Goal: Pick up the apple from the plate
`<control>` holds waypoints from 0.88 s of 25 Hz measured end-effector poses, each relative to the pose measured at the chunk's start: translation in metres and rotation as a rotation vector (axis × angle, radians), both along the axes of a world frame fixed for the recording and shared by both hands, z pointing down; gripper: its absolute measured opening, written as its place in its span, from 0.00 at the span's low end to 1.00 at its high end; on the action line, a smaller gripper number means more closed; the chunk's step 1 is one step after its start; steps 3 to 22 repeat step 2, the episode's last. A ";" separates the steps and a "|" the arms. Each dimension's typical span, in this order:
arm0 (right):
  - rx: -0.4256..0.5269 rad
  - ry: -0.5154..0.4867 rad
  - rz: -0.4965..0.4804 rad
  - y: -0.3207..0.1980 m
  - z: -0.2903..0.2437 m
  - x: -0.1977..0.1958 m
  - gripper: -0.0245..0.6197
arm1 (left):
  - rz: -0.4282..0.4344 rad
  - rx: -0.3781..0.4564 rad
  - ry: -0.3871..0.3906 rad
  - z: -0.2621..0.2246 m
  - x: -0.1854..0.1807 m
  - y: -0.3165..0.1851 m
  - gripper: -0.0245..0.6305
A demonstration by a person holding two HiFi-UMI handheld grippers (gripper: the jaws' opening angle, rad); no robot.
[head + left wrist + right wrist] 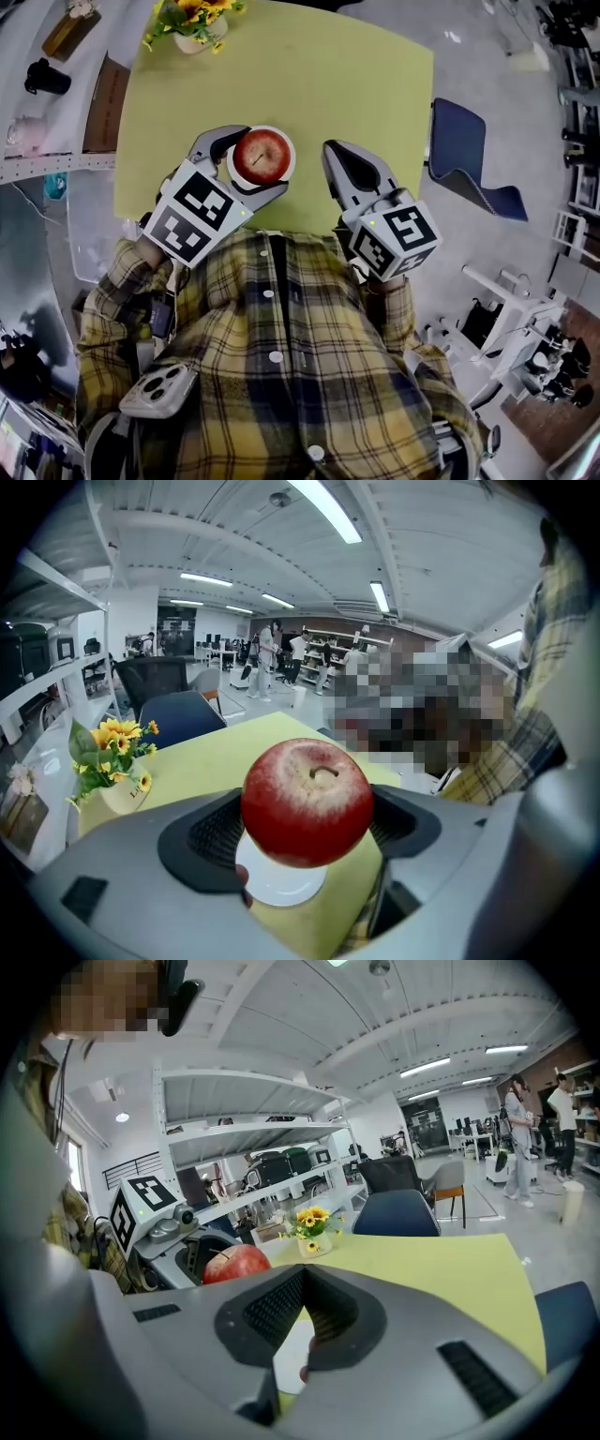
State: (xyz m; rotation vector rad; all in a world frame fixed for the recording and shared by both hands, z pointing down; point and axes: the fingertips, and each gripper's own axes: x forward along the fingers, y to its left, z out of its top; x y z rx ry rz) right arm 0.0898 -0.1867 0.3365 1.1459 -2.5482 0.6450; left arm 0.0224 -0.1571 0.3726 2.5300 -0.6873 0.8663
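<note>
The round red apple [307, 802] sits between the two jaws of the left gripper [263, 160], which press on its sides. The small white plate [278, 883] lies just under those jaws on the yellow-green table [328, 84]. To do this well, I think the jaws should hold firm without squashing and go straight up so the smooth apple cannot slip, while the right gripper [302, 1288], jaws shut on nothing, waits off to the side.

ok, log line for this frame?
left tongs: shut on apple | apple: over plate | right tongs: shut, empty
</note>
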 end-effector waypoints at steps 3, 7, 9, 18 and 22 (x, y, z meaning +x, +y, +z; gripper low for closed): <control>0.004 0.002 0.001 0.000 0.000 0.000 0.03 | 0.005 0.002 0.002 0.000 -0.001 0.000 0.67; 0.004 0.002 0.001 0.000 0.000 0.000 0.03 | 0.005 0.002 0.002 0.000 -0.001 0.000 0.67; 0.004 0.002 0.001 0.000 0.000 0.000 0.03 | 0.005 0.002 0.002 0.000 -0.001 0.000 0.67; 0.004 0.002 0.001 0.000 0.000 0.000 0.03 | 0.005 0.002 0.002 0.000 -0.001 0.000 0.67; 0.004 0.002 0.001 0.000 0.000 0.000 0.03 | 0.005 0.002 0.002 0.000 -0.001 0.000 0.67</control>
